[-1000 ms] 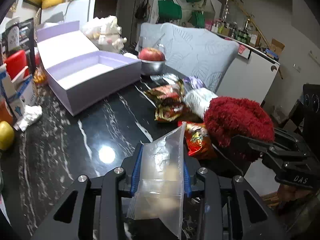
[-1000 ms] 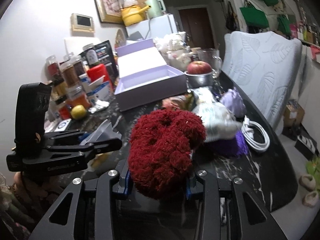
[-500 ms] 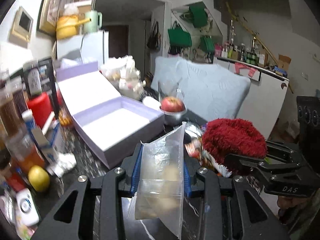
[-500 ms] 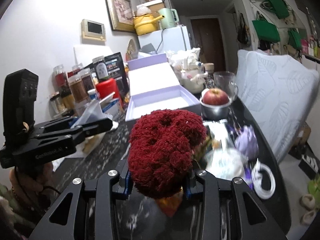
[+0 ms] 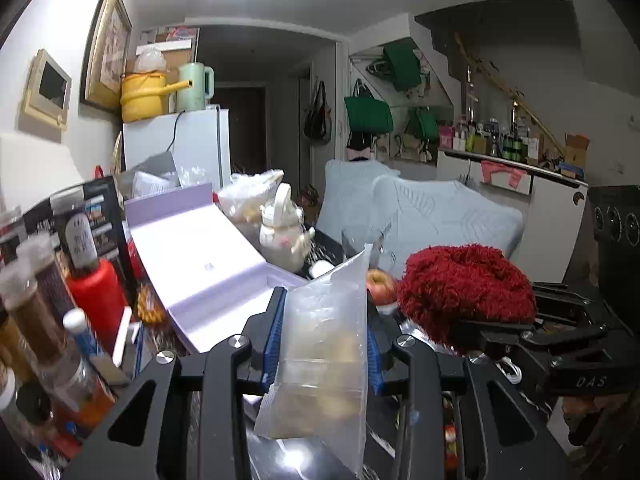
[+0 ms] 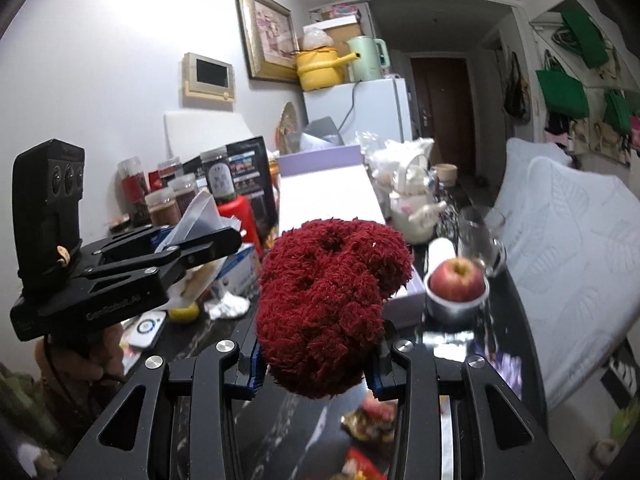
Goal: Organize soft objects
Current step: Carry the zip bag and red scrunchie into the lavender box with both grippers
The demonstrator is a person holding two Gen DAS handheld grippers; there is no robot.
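Left wrist: left claw point(image 5: 322, 344) clamps a crinkly clear bag point(image 5: 320, 356); right claw point(image 6: 316, 354) grips shaggy red fabric point(image 6: 332, 300) (lumpy).

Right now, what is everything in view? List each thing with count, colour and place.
fuzzy bundle: one, dark red, clamped in the right gripper
plastic bag: one, clear, clamped in the left gripper
box: one, lilac, open, on the table
apple: one, red, in a metal bowl right of the box
glass mug: one, clear, behind the apple
teapot: one, white, beyond the box
red bottle: one, left of the box
fridge: one, white, far end
yellow pot: one, on the fridge
left gripper: black, jaws shut
right gripper: black, jaws shut
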